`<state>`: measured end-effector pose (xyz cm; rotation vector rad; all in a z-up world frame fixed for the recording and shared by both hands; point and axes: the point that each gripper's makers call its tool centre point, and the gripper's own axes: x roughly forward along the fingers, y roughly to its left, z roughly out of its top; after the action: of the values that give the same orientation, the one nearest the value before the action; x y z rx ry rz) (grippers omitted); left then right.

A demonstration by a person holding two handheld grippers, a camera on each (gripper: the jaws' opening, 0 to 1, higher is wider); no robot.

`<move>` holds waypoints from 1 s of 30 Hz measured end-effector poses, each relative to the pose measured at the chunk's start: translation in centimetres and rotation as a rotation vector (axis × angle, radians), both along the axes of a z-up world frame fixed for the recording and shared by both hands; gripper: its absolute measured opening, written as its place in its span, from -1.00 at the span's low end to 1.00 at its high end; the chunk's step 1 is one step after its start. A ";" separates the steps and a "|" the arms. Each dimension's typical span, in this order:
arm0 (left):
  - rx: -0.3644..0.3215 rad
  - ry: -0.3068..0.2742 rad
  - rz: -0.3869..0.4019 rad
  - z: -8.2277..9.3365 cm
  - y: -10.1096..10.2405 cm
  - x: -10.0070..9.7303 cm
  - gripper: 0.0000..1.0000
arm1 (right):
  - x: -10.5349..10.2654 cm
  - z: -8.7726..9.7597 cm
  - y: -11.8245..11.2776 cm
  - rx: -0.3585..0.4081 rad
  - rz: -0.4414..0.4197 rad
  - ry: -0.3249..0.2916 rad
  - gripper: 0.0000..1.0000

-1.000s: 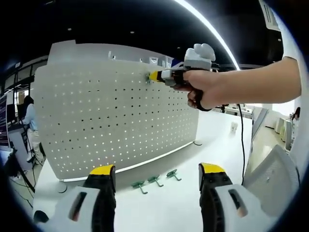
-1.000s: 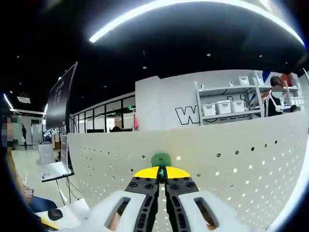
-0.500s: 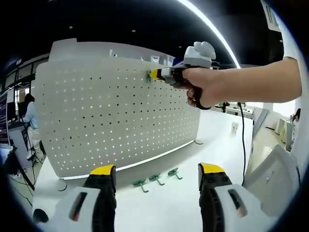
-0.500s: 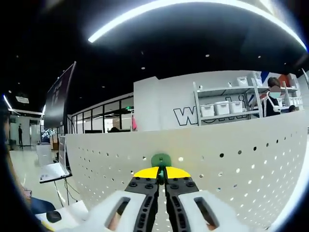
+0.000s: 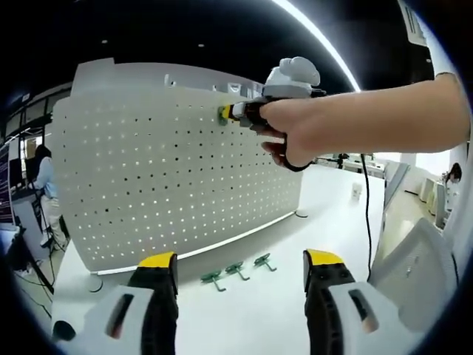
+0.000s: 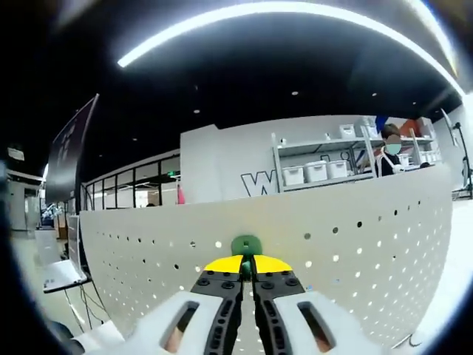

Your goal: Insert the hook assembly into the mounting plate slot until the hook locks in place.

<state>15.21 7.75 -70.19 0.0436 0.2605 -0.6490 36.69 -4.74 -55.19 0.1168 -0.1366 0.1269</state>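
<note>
A white perforated mounting plate (image 5: 177,177) stands upright on the table. In the left gripper view my right gripper (image 5: 225,112), held by a hand, presses a green hook (image 5: 221,113) against the plate's top edge. In the right gripper view that same green hook (image 6: 246,245) sits pinched between the shut yellow-tipped jaws of the right gripper (image 6: 247,263), right at the plate (image 6: 355,244). My left gripper (image 5: 240,262) hangs open near the table, well below and away from the plate. Three more green hooks (image 5: 236,271) lie on the table at the plate's foot.
The white table (image 5: 251,318) stretches in front of the plate. A cable (image 5: 366,214) hangs from the right hand's gripper. A person (image 5: 46,188) stands far left behind the plate, and another person (image 6: 392,151) stands by shelves (image 6: 325,166) with white bins.
The right gripper with the hook has shifted slightly left along the plate's top edge. The left gripper stays open and still; the three loose hooks lie unchanged.
</note>
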 end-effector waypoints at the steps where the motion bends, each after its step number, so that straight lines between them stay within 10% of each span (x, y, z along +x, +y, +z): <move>1: 0.001 0.000 0.000 0.0 0.1 -0.1 0.42 | 0.0 0.0 0.0 -0.004 -0.004 -0.001 -0.98; 21: 0.006 0.041 -0.018 -0.9 0.5 -1.1 0.39 | -0.2 -0.2 -0.1 0.003 -0.037 -0.002 -0.95; 30: 0.003 0.044 -0.026 -0.9 0.2 -1.2 0.40 | -1.0 0.5 0.9 0.017 0.051 -0.014 -0.62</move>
<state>14.04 7.92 -71.12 0.0353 0.3040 -0.6764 35.67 -3.85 -54.69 0.1367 -0.1486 0.1775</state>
